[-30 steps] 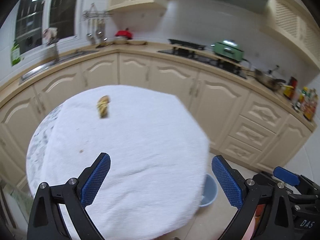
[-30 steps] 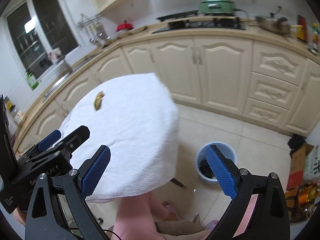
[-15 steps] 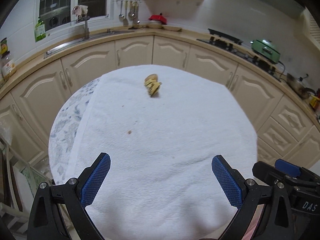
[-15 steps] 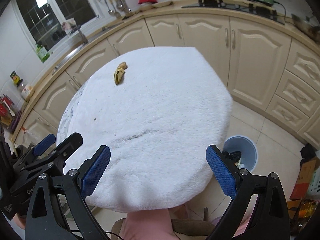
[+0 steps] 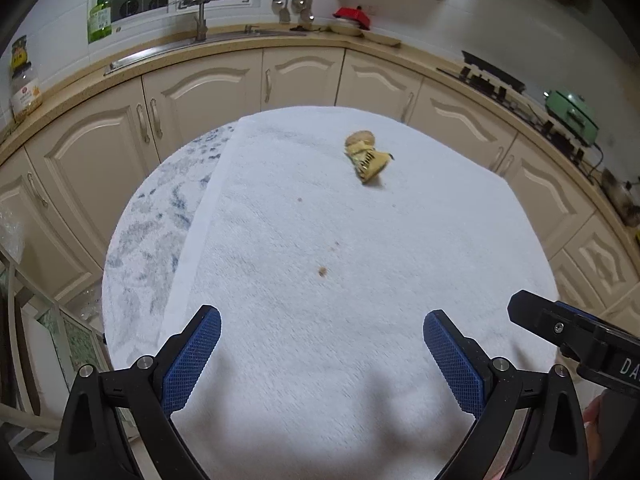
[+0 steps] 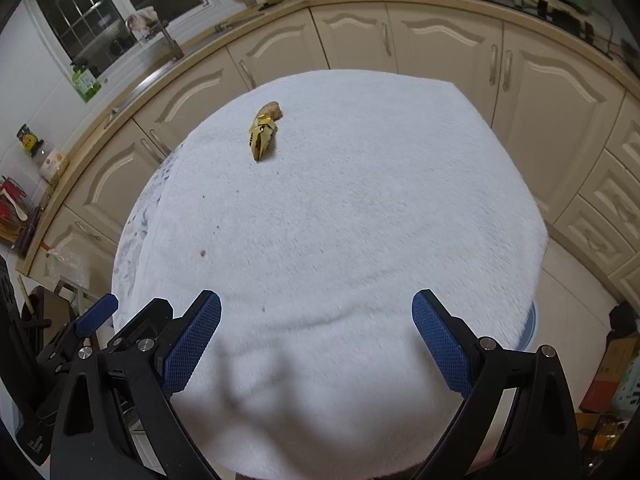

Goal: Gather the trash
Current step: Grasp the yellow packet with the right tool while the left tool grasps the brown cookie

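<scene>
A crumpled gold wrapper (image 5: 367,159) lies on the far part of a round table covered by a white towel (image 5: 340,280); a brownish scrap touches its far end. The right wrist view shows the same wrapper (image 6: 262,136) at the table's far left. Small brown crumbs (image 5: 321,271) dot the towel nearer to me. My left gripper (image 5: 320,354) hangs open over the near edge, nothing between its blue pads. My right gripper (image 6: 316,342) is open too, well short of the wrapper. A blue bin (image 6: 529,328) peeks out past the table's right edge.
Cream kitchen cabinets (image 5: 200,92) curve around behind the table, with a sink and tap (image 5: 198,24) on the counter. A green cooker (image 5: 572,112) and a stove sit to the right. Boxes (image 6: 612,376) stand on the floor at the right.
Both grippers swung left from the floor and bin side toward the table, and the wrapper now sits nearer the middle of each view. Both stayed open.
</scene>
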